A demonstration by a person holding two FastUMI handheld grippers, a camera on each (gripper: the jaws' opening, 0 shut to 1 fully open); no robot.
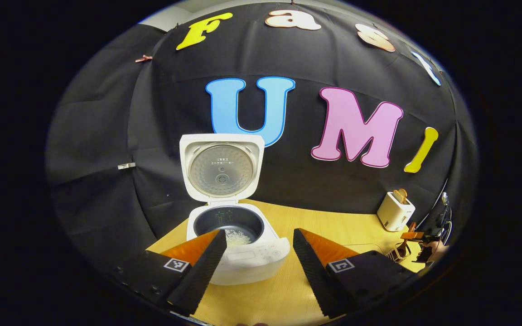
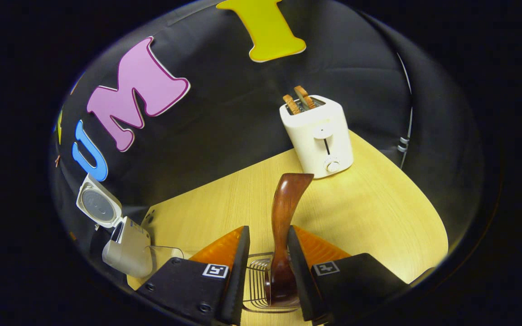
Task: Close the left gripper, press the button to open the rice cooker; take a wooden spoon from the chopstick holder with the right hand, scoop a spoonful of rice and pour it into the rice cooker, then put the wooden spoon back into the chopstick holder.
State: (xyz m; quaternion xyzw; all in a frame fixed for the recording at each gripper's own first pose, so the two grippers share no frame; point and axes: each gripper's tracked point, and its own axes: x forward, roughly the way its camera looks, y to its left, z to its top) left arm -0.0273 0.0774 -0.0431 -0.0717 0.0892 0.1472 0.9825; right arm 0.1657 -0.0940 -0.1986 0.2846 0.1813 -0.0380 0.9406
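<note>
Nearly done — rice cooker open on the table, rice in its pot. Wooden spoon standing in the chopstick holder between the right hand-held gripper fingers, apparently clamped; release left. Left hand-held gripper spread apart.

The left gripper hangs with fingers spread before the white rice cooker, its lid upright, white rice in the dark pot; a white toaster stands far right on the pale wooden table.
</note>
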